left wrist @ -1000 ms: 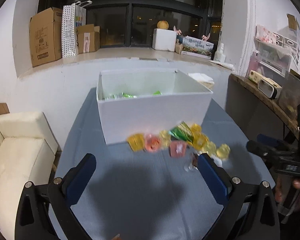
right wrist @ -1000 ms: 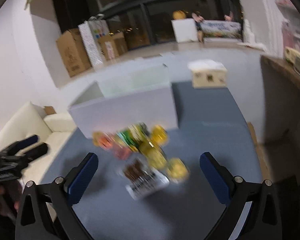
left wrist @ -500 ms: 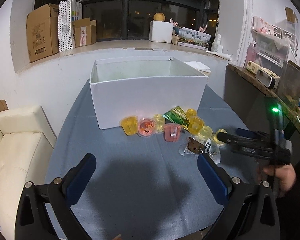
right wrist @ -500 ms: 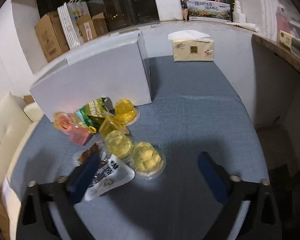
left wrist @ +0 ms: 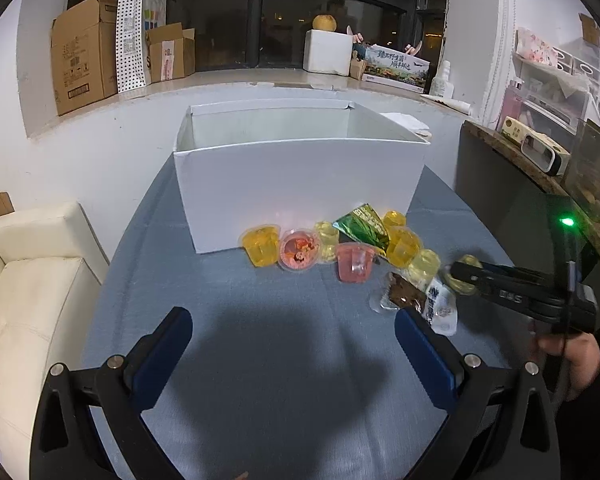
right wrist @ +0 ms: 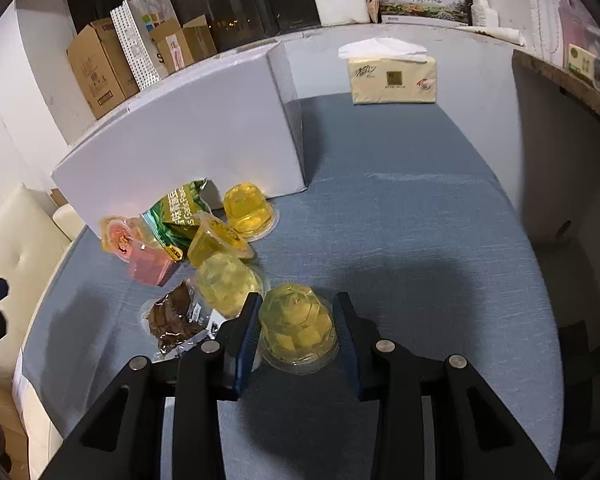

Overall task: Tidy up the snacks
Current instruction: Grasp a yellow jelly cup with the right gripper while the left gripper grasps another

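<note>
Closing right tongs (right wrist: 296, 322) on the nearest yellow jelly cup (right wrist: 296, 326): pads sit against both sides, cup upside down on the counter (right wrist: 420, 240), rightmost of the snack pile, so it's the easiest one to take without nudging the others. Neighbour jelly cup (right wrist: 226, 280) and brown packet (right wrist: 174, 318) lie just left. White box (left wrist: 300, 176) stands behind the pile, likely the destination. Left tongs (left wrist: 296, 344) spread wide, holding nothing, hanging back on the near side.

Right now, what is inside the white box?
In the left wrist view, only the bare inner walls of the white box show; its front wall hides the floor, so any contents cannot be seen.
</note>
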The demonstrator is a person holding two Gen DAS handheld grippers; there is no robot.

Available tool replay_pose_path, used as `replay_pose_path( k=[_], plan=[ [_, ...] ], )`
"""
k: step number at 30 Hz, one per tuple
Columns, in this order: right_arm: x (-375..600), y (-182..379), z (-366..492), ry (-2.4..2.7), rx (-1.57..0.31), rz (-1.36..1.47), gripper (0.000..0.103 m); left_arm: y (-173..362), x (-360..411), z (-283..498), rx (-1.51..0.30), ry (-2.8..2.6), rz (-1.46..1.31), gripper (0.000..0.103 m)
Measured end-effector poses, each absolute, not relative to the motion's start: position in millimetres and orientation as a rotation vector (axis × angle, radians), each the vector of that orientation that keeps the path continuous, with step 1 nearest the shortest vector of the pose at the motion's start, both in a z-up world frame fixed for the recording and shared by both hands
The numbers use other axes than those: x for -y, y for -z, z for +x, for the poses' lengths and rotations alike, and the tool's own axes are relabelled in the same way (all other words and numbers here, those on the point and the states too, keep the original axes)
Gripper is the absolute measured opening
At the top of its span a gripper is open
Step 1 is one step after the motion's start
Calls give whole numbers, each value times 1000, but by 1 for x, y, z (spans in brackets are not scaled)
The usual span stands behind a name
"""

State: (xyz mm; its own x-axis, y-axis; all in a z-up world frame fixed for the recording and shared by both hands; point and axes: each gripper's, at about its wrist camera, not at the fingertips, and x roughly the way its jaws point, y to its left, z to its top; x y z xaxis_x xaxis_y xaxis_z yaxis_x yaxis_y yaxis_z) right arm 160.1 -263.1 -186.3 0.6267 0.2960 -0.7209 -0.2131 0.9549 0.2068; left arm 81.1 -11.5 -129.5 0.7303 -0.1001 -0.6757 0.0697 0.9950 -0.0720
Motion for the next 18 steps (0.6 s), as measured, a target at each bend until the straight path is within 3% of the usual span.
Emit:
replay_pose_path(
  k=[11, 14, 16, 18],
  plan=[
    [288, 141, 122, -305, -738, 162, 40, 154, -4, 163, -784, -37, -82, 102],
    [287, 135, 110, -316, -724, 162, 40, 161, -12, 187, -806, -59, -122, 95],
    [286, 135, 107, -323, -724, 165, 40, 167, -18, 199, -822, -68, -166, 83],
    [284, 138, 105, -330, -726, 162, 40, 174, -23, 211, -849, -86, -204, 82]
  ],
)
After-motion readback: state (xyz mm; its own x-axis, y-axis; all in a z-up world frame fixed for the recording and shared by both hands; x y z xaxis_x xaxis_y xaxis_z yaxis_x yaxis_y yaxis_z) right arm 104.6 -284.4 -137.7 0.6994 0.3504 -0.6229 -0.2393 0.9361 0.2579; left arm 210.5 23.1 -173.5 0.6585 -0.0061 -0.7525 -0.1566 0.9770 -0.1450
